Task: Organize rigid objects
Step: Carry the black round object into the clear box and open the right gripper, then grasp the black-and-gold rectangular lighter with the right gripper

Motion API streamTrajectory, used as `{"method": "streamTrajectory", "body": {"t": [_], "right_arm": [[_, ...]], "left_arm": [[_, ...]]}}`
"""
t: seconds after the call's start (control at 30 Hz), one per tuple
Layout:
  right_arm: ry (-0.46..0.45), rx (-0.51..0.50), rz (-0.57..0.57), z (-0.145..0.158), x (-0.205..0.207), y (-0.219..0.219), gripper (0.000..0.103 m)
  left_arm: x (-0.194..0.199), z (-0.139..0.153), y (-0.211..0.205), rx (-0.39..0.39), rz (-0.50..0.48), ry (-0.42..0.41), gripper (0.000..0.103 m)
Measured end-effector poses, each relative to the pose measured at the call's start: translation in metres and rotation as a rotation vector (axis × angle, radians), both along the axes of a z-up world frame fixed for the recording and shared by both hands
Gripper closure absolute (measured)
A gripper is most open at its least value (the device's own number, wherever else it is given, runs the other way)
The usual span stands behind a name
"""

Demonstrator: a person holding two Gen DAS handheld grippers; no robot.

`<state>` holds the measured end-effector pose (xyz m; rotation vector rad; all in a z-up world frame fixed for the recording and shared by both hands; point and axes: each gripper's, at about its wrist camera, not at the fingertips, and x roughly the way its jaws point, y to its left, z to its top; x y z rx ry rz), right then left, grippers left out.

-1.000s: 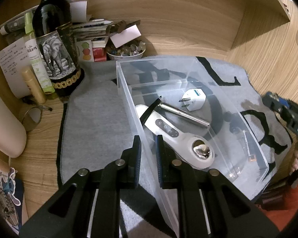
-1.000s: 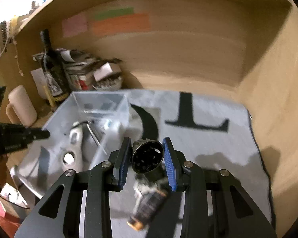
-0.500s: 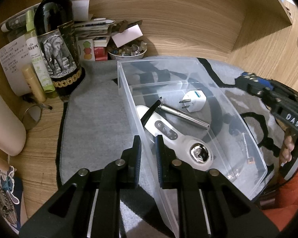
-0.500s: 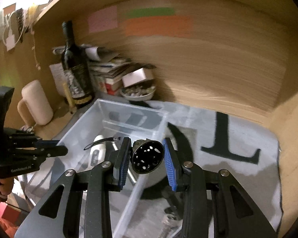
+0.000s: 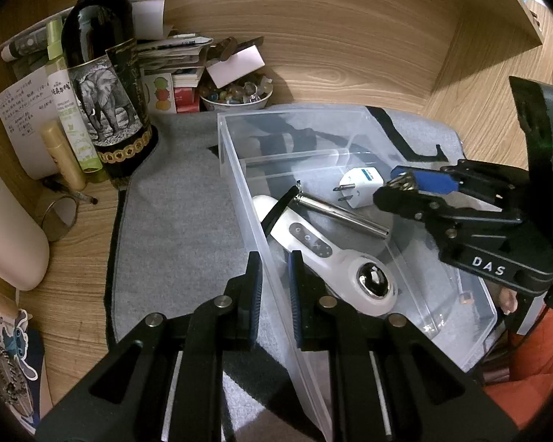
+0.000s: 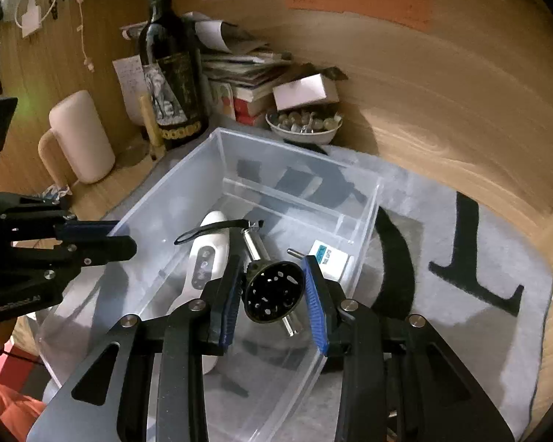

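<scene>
While the left hand-held gripper (image 5: 272, 287) pinches the near wall of the clear bin (image 5: 239, 184) at lower centre of its frame, steadying it, the white handheld device (image 5: 324, 254), metal rod (image 5: 343, 213) and white plug adapter (image 5: 359, 186) lie inside. Further right, the right hand-held gripper (image 6: 272, 294) clamps a black perforated round part (image 6: 272, 293) over the bin's open middle. Judging from this, lowering it near the bare floor before spreading the fingers would stop it striking the rod or bouncing out.
</scene>
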<state>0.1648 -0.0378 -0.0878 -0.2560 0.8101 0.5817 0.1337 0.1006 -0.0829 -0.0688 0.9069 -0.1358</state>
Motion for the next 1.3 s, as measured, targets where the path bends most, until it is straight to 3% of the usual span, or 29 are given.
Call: {"method": "streamTrajectory", "body": {"t": [0.13,0.3,0.53,0.83,1.07,1.3], "right_arm": [[0.001,-0.002,-0.002,0.001,0.000,0.001,0.073],[-0.027,0.012,-0.020,0.005,0.000,-0.003,0.056],[-0.082,0.047,-0.068,0.025,-0.011,-0.021,0.052],[-0.140,0.031,-0.231,0.044,-0.028,-0.077,0.051],[-0.056,-0.008,-0.341,0.014,-0.036,-0.113,0.051],[0.083,-0.009,-0.359,-0.023,-0.051,-0.124,0.051]], "left_arm": [[0.000,0.000,0.000,0.001,-0.001,0.000,0.090],[0.001,0.000,0.000,0.000,-0.001,0.000,0.090],[0.001,0.000,0.001,0.001,-0.001,0.000,0.090],[0.001,0.001,0.000,0.003,-0.002,-0.002,0.090],[0.001,0.000,-0.001,0.012,0.004,-0.002,0.090],[0.000,-0.001,-0.001,0.013,0.007,-0.004,0.090]]}}
